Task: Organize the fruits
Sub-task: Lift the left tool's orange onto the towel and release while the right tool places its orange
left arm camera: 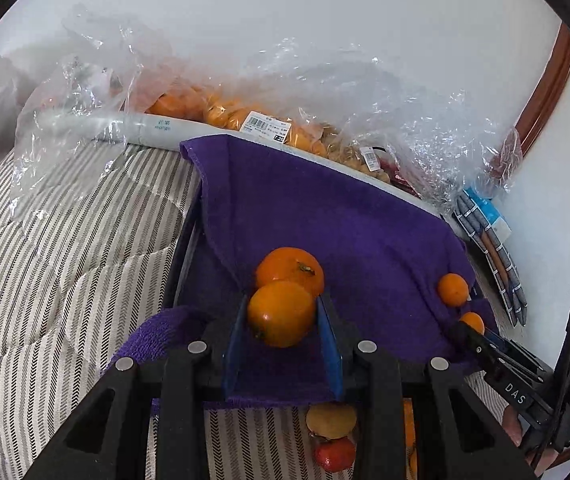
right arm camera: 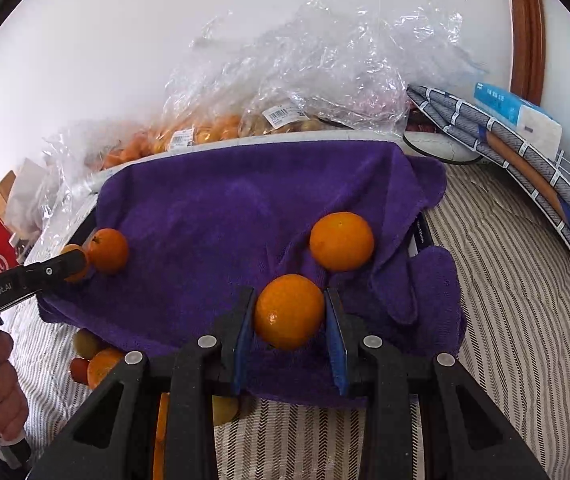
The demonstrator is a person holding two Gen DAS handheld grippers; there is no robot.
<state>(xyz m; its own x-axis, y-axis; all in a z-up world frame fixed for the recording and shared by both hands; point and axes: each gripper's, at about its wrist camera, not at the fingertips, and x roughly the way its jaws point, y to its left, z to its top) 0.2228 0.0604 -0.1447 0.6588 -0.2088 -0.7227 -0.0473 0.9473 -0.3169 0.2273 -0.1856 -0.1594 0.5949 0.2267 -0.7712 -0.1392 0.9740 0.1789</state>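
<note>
A purple towel (left arm camera: 325, 216) lines a dark tray; it also shows in the right wrist view (right arm camera: 225, 208). My left gripper (left arm camera: 283, 316) is shut on an orange (left arm camera: 281, 314) just above the towel, next to a resting orange (left arm camera: 290, 266). My right gripper (right arm camera: 290, 312) is shut on another orange (right arm camera: 289, 311), near a resting orange (right arm camera: 341, 241). In the right wrist view the left gripper (right arm camera: 75, 266) shows at the towel's left side beside an orange (right arm camera: 107, 250). In the left wrist view the right gripper (left arm camera: 471, 326) holds its orange (left arm camera: 472, 321) below a small orange (left arm camera: 452, 289).
Clear plastic bags of oranges (left arm camera: 221, 114) and other fruit (right arm camera: 285, 120) lie behind the tray. Loose fruit (left arm camera: 331, 420) lies on the striped cloth (left arm camera: 65, 264) in front of the tray. Folded grey cloths (right arm camera: 525, 160) and a blue tissue pack (right arm camera: 513, 114) are at the right.
</note>
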